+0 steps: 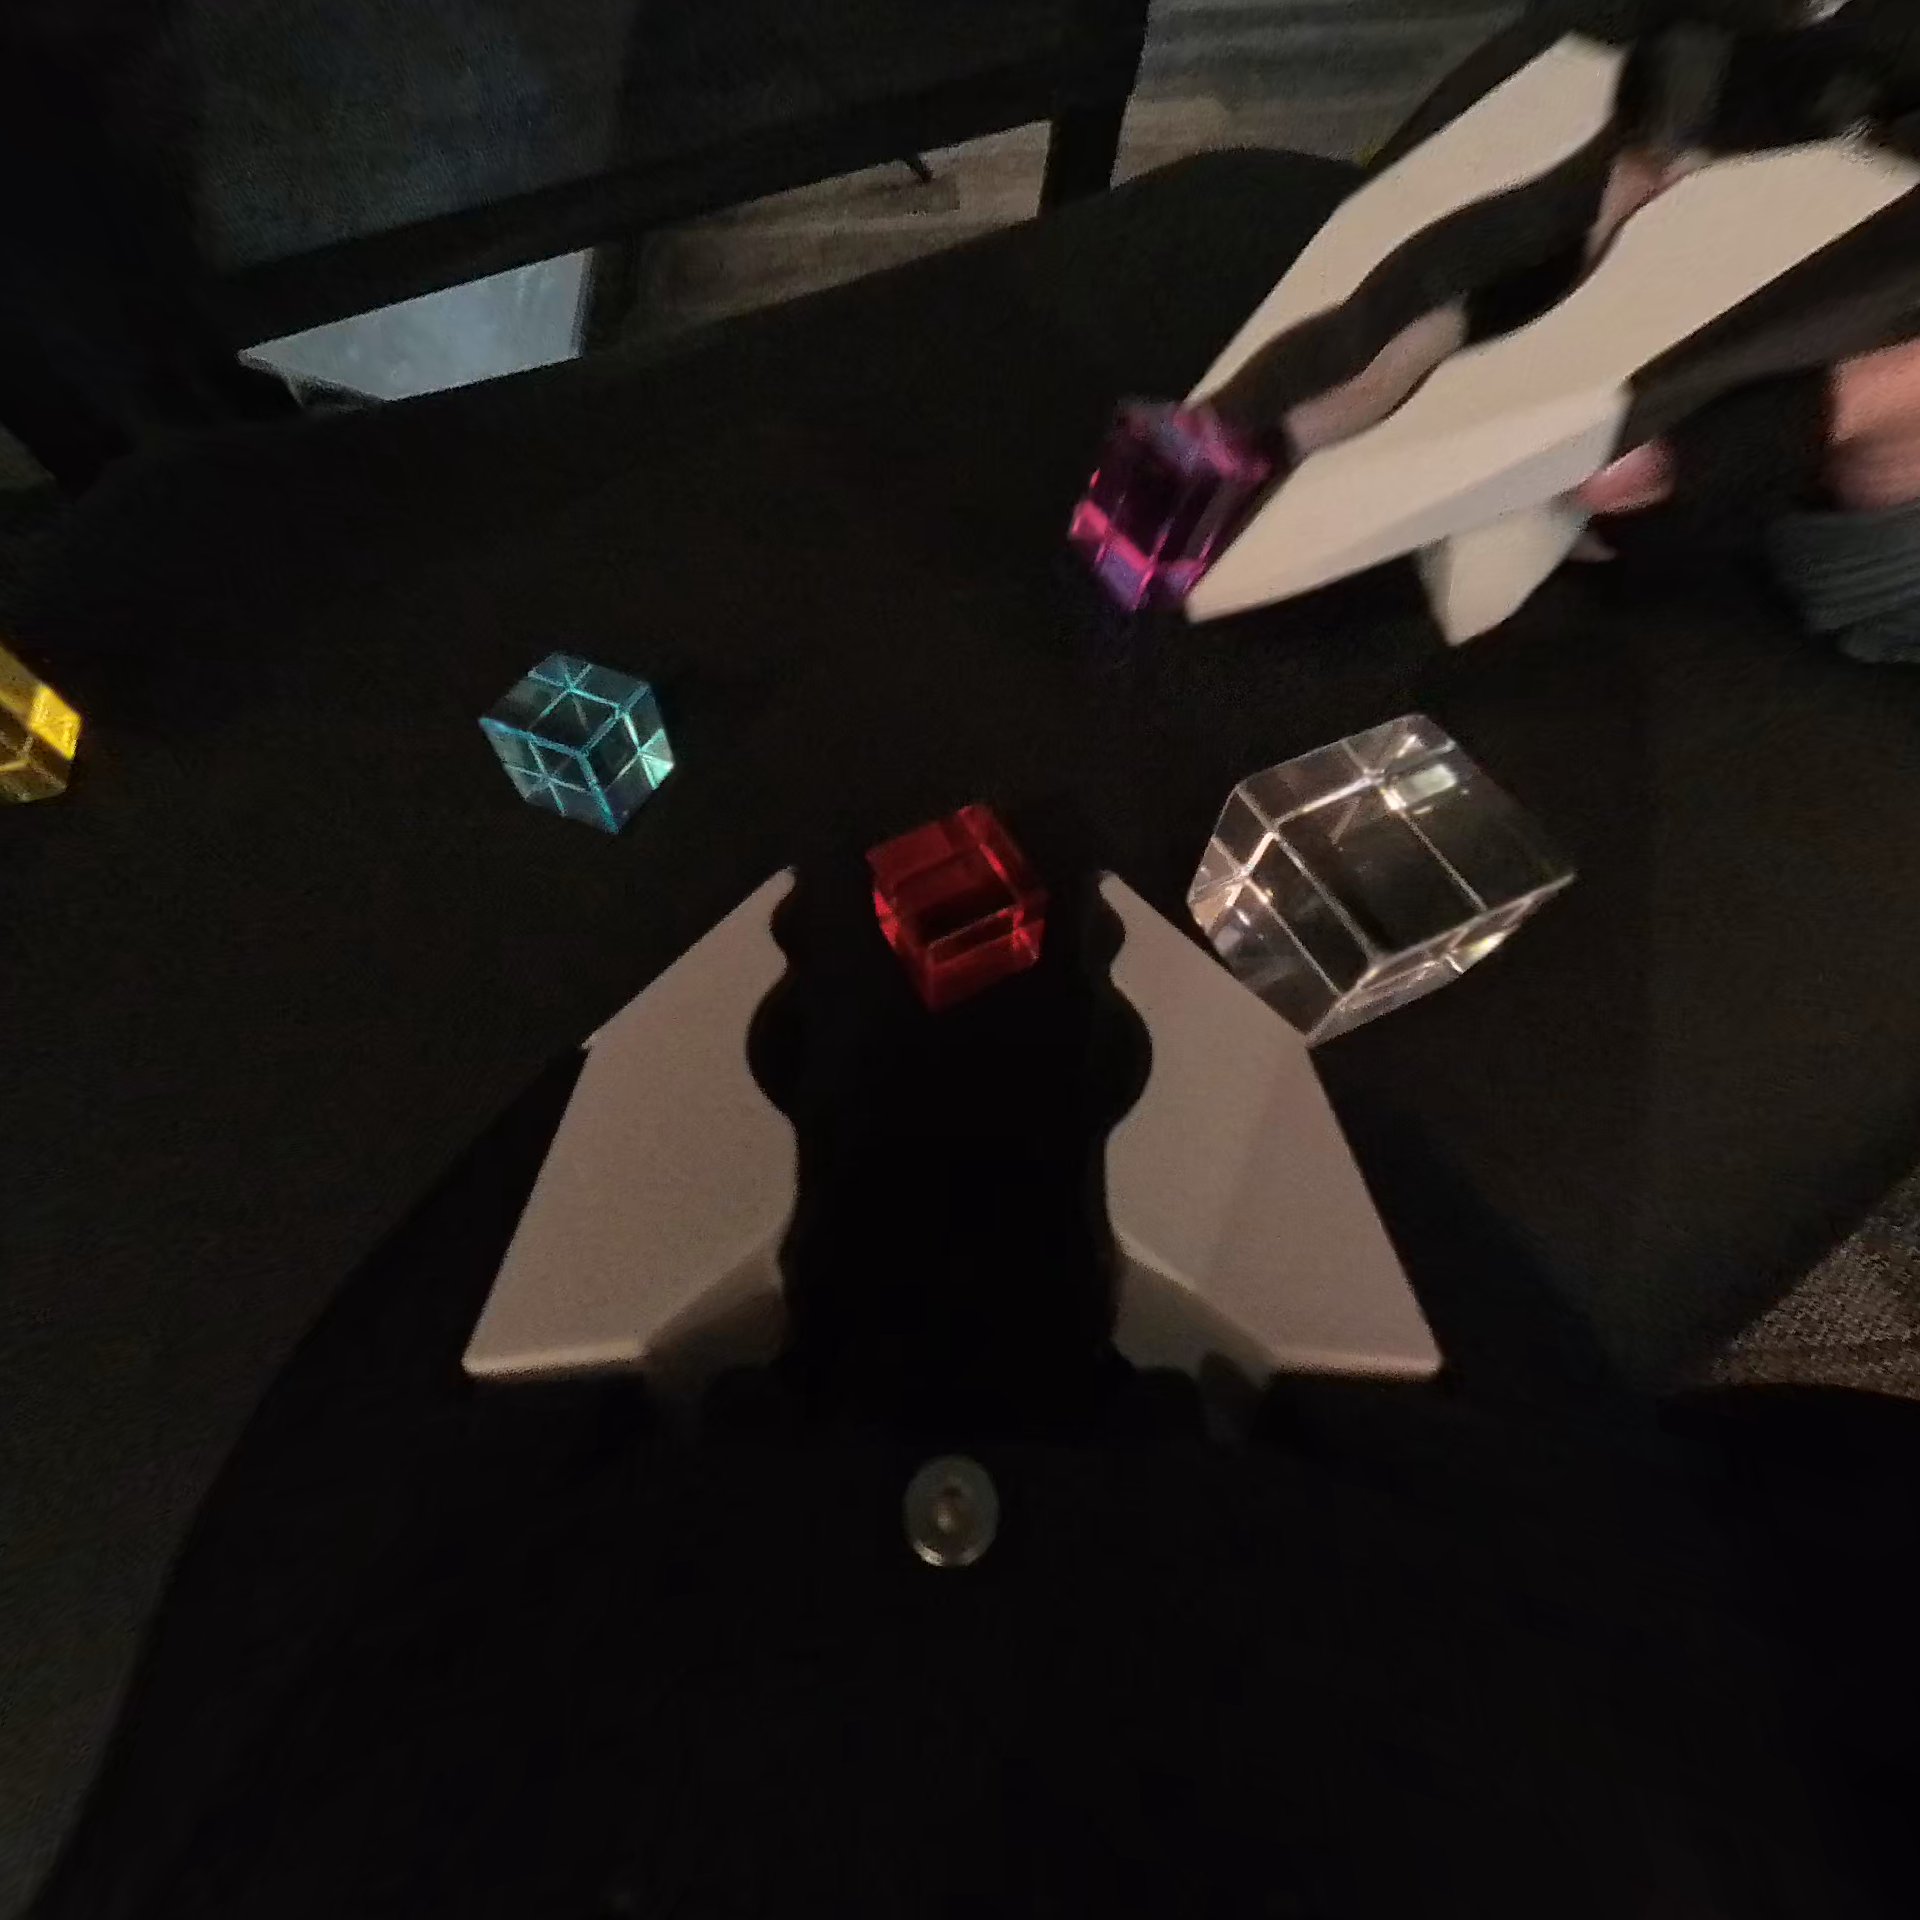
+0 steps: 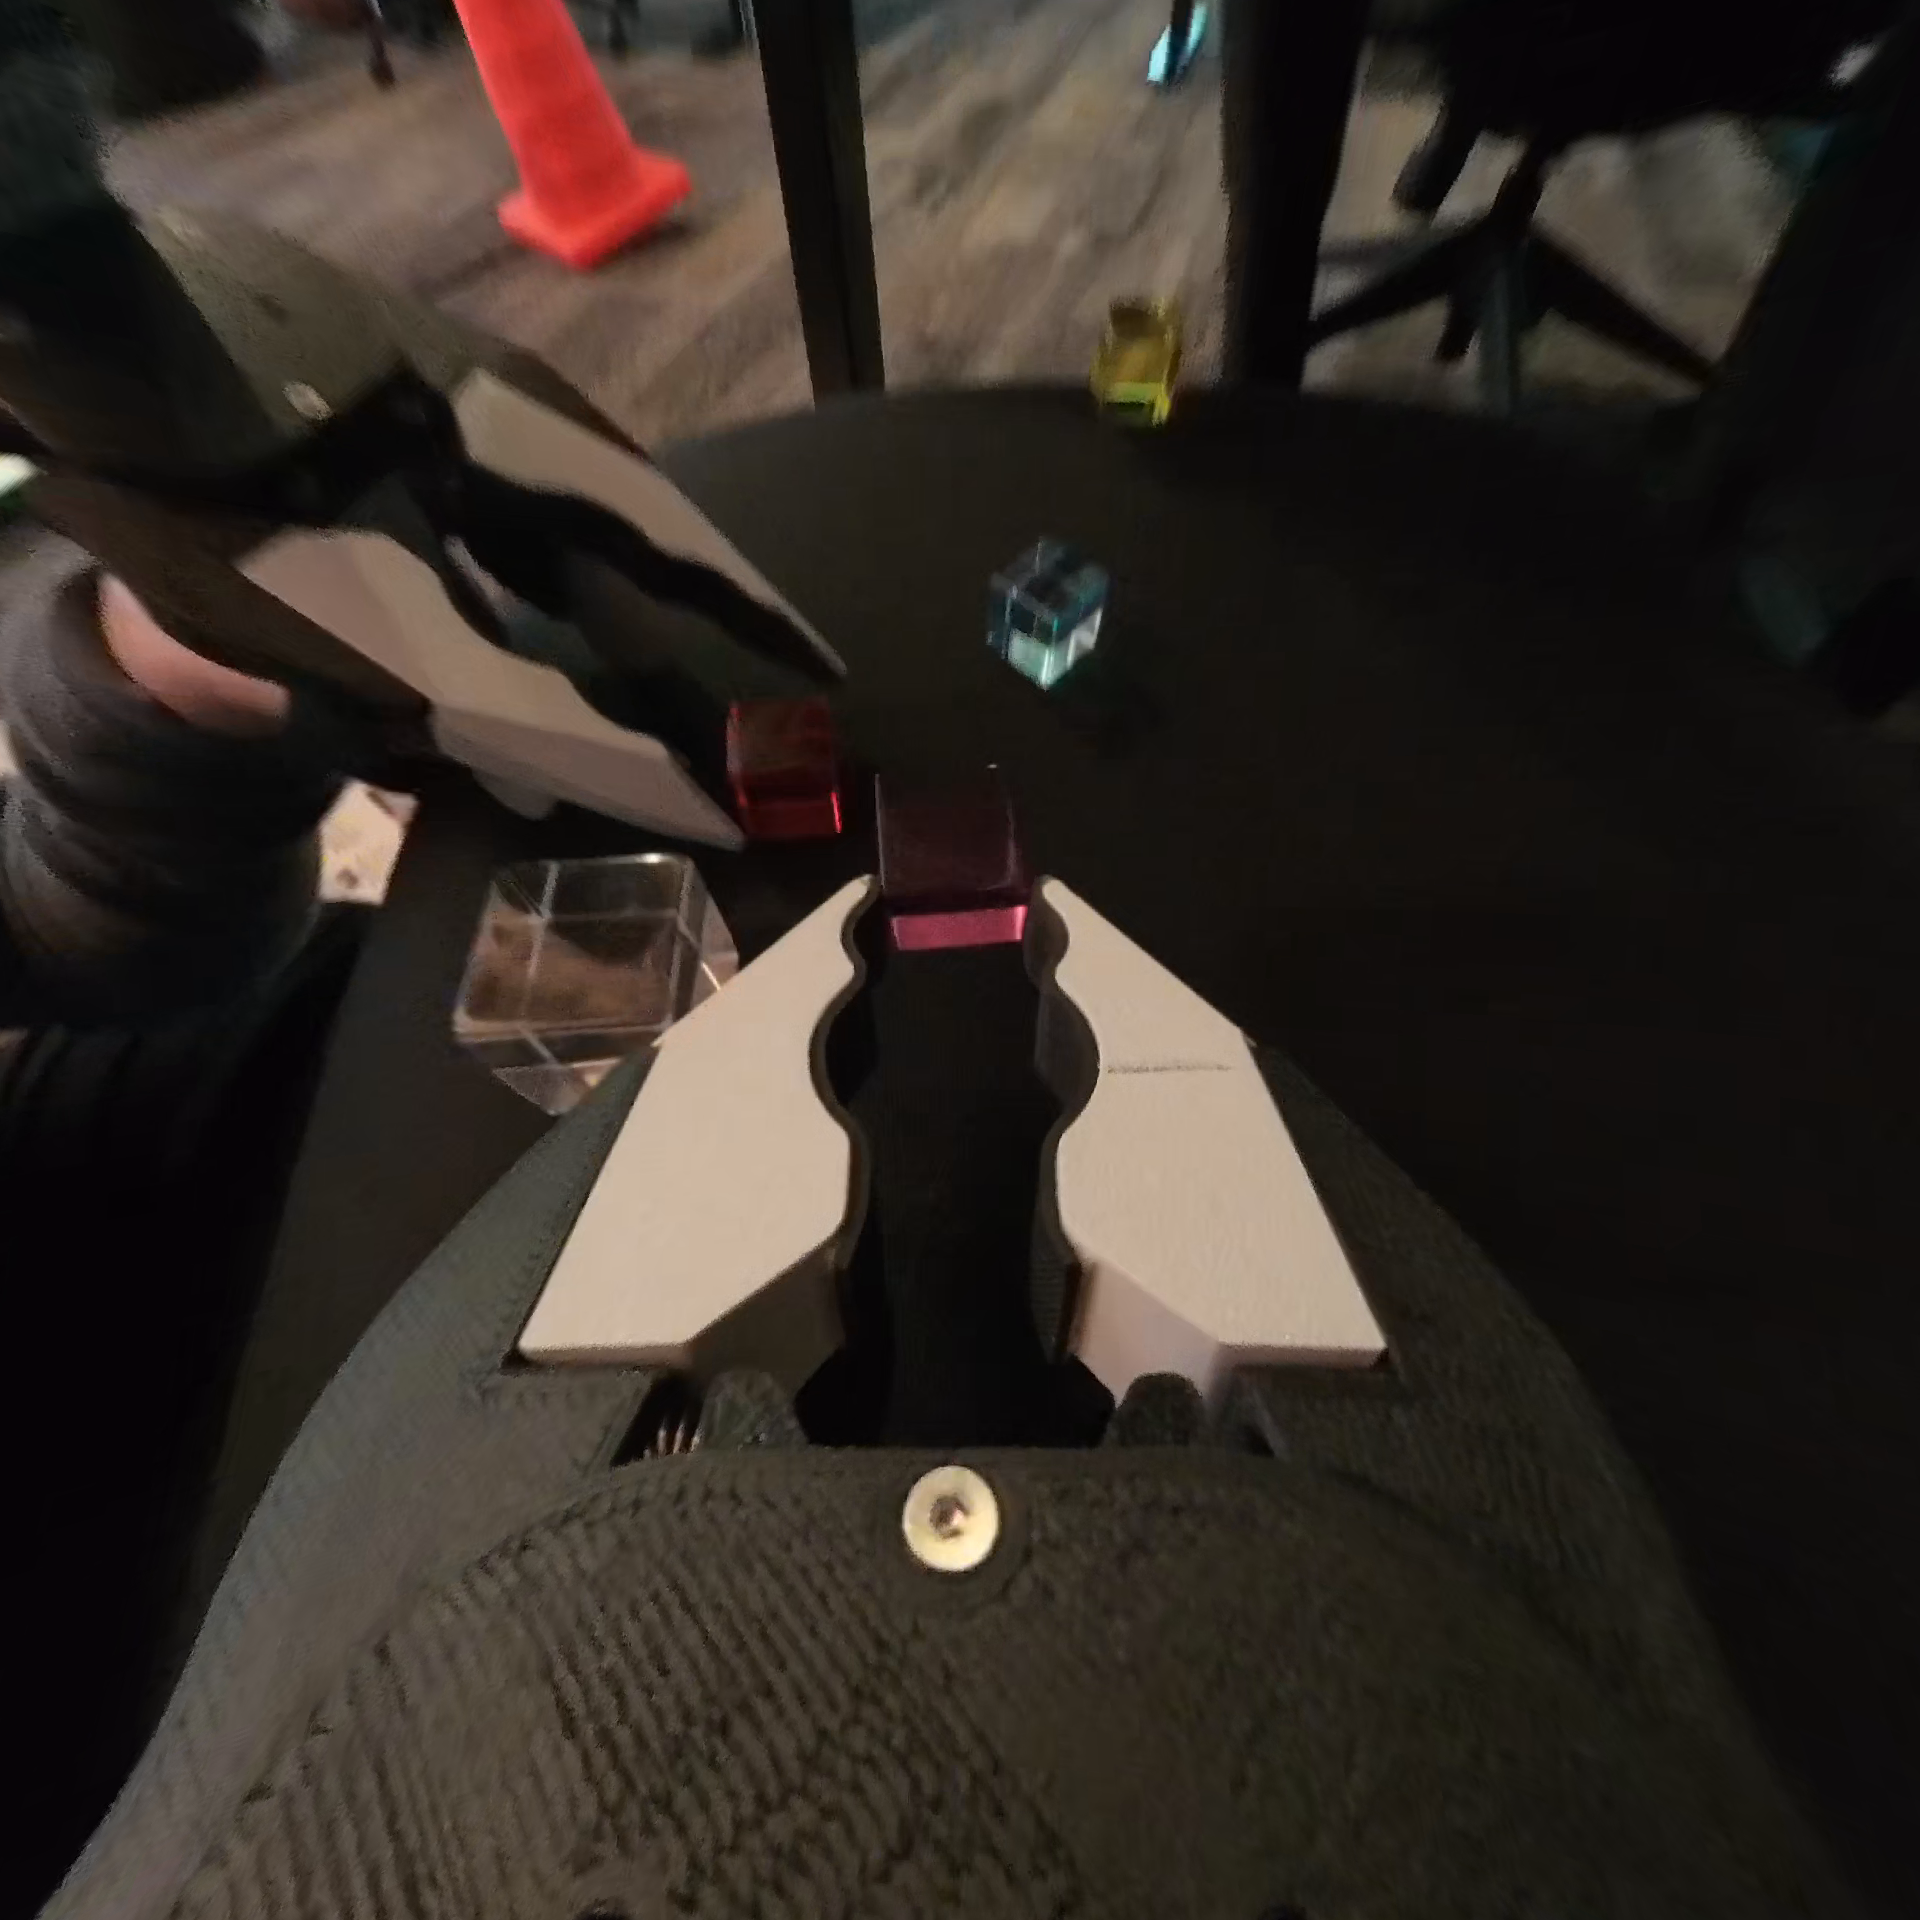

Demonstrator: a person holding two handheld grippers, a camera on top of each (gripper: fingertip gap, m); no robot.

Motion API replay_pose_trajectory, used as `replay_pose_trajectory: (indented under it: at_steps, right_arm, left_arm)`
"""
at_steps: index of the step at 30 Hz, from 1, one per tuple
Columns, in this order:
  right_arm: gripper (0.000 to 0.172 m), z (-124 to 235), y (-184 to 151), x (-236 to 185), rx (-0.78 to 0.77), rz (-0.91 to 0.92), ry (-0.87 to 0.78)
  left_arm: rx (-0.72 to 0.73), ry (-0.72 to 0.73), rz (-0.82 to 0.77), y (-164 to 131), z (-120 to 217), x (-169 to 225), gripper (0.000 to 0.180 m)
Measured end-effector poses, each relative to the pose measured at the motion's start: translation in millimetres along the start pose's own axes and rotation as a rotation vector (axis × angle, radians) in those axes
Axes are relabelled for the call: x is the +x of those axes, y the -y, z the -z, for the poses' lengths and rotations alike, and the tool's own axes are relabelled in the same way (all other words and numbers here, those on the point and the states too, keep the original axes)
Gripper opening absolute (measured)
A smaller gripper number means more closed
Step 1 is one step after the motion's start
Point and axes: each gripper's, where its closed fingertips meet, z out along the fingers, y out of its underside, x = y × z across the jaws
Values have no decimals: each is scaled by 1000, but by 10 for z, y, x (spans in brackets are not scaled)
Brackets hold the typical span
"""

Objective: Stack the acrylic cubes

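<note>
On the dark surface [image 1: 312, 1039], left to right, lie a yellow cube [image 1: 31, 727], a cyan cube [image 1: 577, 743], a red cube [image 1: 956, 904] untouched between the wide left tongs [image 1: 945, 894], a clear block [image 1: 1371, 873], and the right tongs [image 2: 956, 894] clamp a purple cube [image 2: 951, 862]; only the right wrist view shows an orange cone [image 2: 571, 135].

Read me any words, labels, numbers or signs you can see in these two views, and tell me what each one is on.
No readable writing shows in either view.
The cubes, red, purple, blue, yellow and clear, are unmarked.
The orange cone is plain.
</note>
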Motion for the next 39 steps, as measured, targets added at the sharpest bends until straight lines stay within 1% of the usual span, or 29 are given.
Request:
replay_pose_trajectory:
  at_steps: [3, 5, 9, 12, 14, 16, 19, 23, 26, 29, 31, 32, 33, 34, 35, 37, 39]
  right_arm:
    - [26, 214, 215, -168, 154, -5, 91]
    - [26, 295, 236, -322, 166, 39, 150]
    - [26, 329, 61, -519, 47, 102, 201]
    - [26, 339, 13, -602, -17, 117, 205]
    - [26, 309, -36, -658, -64, 127, 214]
    - [26, 256, -120, -651, -131, 139, 195]
    - [26, 238, -129, -647, -171, 142, 192]
    - [26, 275, -137, -642, -243, 157, 175]
    - [26, 273, -157, -635, -298, 142, 155]
    - [27, 260, -159, -635, -314, 113, 131]
    - [54, 289, -153, -599, -306, 101, 65]
    - [63, 329, -120, -622, -271, 94, 32]
    - [68, 385, -51, -695, -197, 91, 9]
    - [69, 463, 40, -810, -92, 93, -9]
    - [68, 557, 123, -945, 27, 97, -30]
    - [58, 749, 169, -1202, 236, 103, -89]
    - [50, 879, 2, -1337, 330, 82, -191]
  left_arm:
    - [-33, 15, -34, -5, -53, 33, 44]
    - [-39, 7, -62, 9, -75, 83, 35]
    - [-58, -9, -87, 17, -104, 148, 35]
    - [-64, -29, -99, 14, -95, 174, 35]
    - [-58, -16, -122, 18, -69, 136, 34]
    - [-27, -24, -134, 54, -17, 115, 34]
    - [33, -42, -151, 114, 93, 61, 34]
    - [97, -135, -152, 145, 235, 79, 34]
    - [141, -177, -149, 180, 321, 83, 34]
    - [166, -208, -158, 201, 374, 107, 34]
    - [185, -216, -164, 205, 409, 118, 34]
    - [201, -218, -171, 208, 440, 128, 34]
    - [226, -216, -178, 212, 483, 134, 34]
    - [262, -216, -188, 222, 539, 146, 34]
    - [303, -220, -199, 234, 600, 166, 34]
    - [376, -236, -205, 275, 711, 209, 33]
    - [419, -305, -210, 355, 802, 308, 34]
